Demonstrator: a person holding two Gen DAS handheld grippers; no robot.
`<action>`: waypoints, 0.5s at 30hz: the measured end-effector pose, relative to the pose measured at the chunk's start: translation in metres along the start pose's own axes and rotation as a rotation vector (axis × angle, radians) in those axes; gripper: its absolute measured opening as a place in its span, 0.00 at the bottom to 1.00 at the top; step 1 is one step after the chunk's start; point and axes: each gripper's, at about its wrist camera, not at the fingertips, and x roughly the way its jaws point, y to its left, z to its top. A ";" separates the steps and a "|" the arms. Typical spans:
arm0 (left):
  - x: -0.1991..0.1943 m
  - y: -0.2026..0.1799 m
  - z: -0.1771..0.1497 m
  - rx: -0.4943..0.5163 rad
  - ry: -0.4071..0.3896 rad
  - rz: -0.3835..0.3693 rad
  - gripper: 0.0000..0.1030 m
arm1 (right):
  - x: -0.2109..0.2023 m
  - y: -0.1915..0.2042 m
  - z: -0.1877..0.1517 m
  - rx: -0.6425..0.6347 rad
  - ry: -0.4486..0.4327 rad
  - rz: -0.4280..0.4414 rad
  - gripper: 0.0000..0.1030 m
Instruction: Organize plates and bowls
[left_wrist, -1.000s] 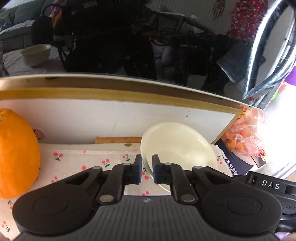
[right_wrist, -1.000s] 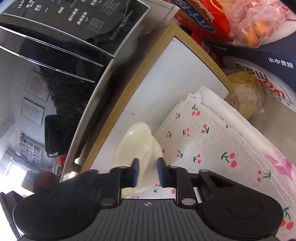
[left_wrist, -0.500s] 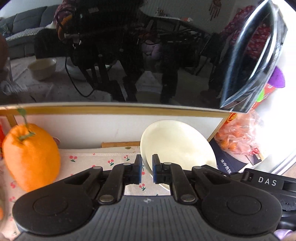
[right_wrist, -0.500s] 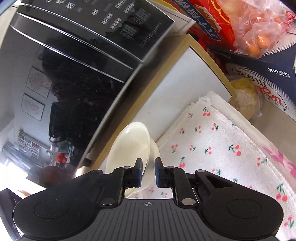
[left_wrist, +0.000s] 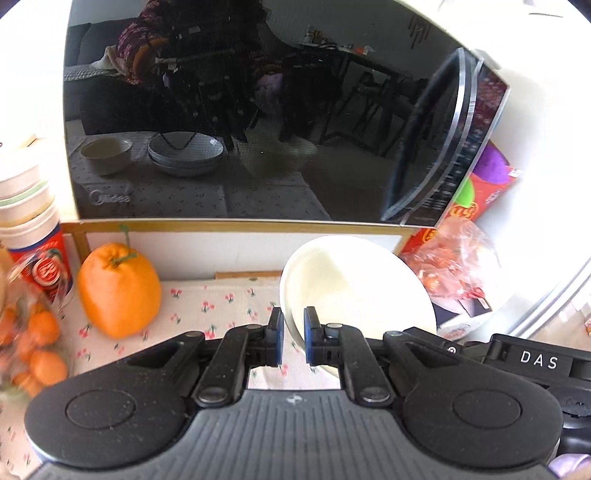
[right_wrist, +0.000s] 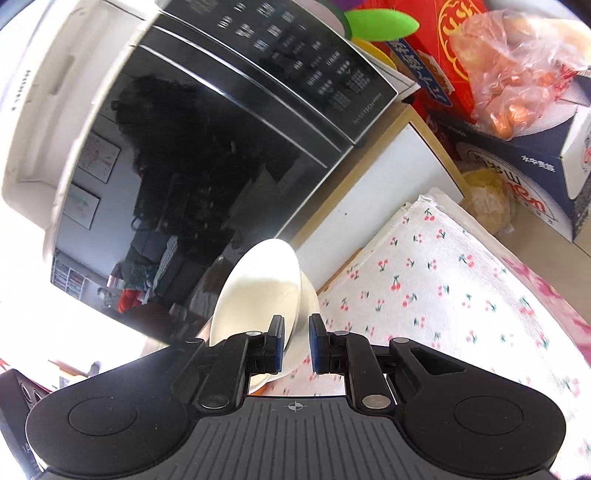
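Observation:
A cream bowl (left_wrist: 354, 288) hangs tilted in the air above the cherry-print cloth (left_wrist: 207, 306). My left gripper (left_wrist: 293, 341) is shut on its near rim. In the right wrist view the same cream bowl (right_wrist: 258, 288) stands on edge, and my right gripper (right_wrist: 296, 341) is shut on its rim from the other side. The right gripper's black body (left_wrist: 535, 362) shows at the left view's right edge. A reflection in the microwave door (left_wrist: 240, 129) shows another bowl and a stack of grey plates.
A large orange (left_wrist: 118, 290) sits on the cloth at left, beside paper cups (left_wrist: 29, 221) and a bag of small oranges (left_wrist: 26, 347). A bag of fruit (right_wrist: 517, 66) lies on boxes (right_wrist: 517, 170) right of the microwave (right_wrist: 221, 147).
Both grippers have lifted the bowl up and back from the microwave. The orange, cups and the whole microwave door have come into view.

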 end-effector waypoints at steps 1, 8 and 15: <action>-0.005 -0.003 -0.003 0.007 0.000 0.000 0.09 | -0.007 0.003 -0.004 -0.003 0.000 -0.004 0.14; -0.053 -0.004 -0.025 0.005 -0.010 0.003 0.09 | -0.050 0.026 -0.030 -0.033 0.020 -0.019 0.14; -0.099 0.013 -0.048 -0.035 -0.026 0.013 0.09 | -0.073 0.047 -0.065 -0.069 0.071 -0.019 0.14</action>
